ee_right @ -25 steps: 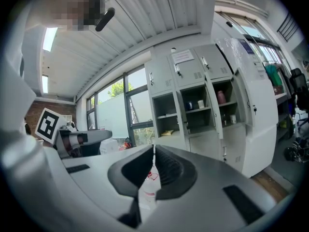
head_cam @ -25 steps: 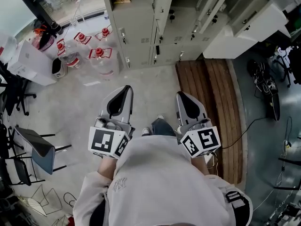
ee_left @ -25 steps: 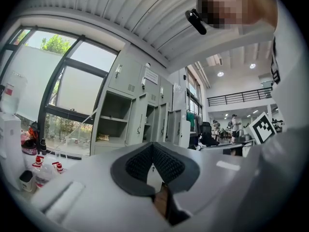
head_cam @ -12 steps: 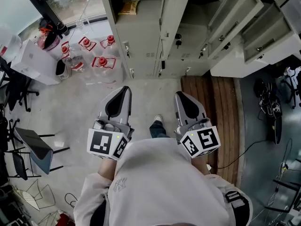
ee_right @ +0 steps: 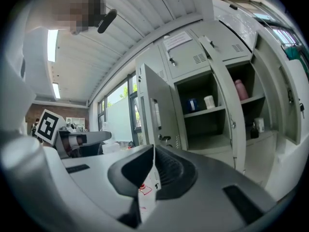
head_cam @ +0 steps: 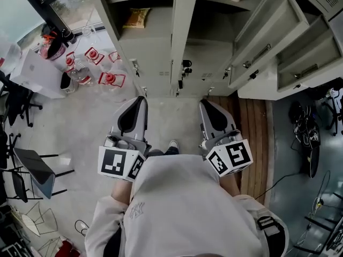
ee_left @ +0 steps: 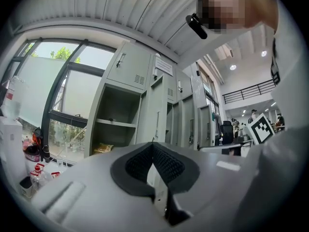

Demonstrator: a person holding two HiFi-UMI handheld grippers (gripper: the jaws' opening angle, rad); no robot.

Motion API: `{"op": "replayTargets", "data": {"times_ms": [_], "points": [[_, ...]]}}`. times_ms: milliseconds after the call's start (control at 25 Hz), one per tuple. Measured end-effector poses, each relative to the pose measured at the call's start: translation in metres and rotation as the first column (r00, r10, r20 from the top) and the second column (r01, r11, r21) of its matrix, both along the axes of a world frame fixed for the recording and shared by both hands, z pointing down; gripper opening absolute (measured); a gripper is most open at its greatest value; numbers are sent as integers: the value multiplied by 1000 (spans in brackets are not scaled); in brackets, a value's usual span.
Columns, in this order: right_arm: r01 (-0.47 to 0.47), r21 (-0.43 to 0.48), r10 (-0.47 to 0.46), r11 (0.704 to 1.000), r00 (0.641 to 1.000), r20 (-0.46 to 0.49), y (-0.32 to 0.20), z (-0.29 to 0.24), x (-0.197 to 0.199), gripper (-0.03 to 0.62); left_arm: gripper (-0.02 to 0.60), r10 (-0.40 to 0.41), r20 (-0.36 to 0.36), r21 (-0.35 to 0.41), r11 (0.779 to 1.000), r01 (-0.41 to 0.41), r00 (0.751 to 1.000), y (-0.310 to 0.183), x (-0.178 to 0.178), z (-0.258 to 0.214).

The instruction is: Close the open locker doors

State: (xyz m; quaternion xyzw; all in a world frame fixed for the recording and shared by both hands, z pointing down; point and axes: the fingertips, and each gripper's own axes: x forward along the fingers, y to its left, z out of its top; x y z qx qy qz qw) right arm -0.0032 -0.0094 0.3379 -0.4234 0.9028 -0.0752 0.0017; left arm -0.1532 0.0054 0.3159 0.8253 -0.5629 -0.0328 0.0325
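A bank of grey lockers [head_cam: 161,52] stands just ahead of me. One tall door [head_cam: 184,31] juts out toward me in the middle, and further doors [head_cam: 262,33] hang open on the right. An open compartment [ee_left: 115,124] on the left holds a yellow packet [head_cam: 132,17]. Another open compartment [ee_right: 205,115] has cups and a pink bottle [ee_right: 239,89] on its shelves. My left gripper [head_cam: 140,101] is shut and holds nothing, a short way from the lockers. My right gripper [head_cam: 206,106] is likewise shut and holds nothing, beside the middle door [ee_right: 157,115].
Large water bottles with red caps [head_cam: 88,63] and a white box [head_cam: 32,71] stand on the floor at the left. A chair [head_cam: 32,167] sits further left. Wooden planks [head_cam: 258,138] lie at the right before the lockers, with cables and a scooter [head_cam: 303,127] beyond.
The person has stepped toward the lockers, which now fill more of the top of the head view. Both grippers stay shut and held out in front.
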Motion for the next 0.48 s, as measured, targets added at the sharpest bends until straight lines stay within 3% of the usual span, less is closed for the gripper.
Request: {"op": "replayTargets", "data": {"times_ms": [480], "points": [[117,43,-120,992,991,57,-33,-11,5,12,8,-26,42,5,1000,25,999,-26,15,-5]]}}
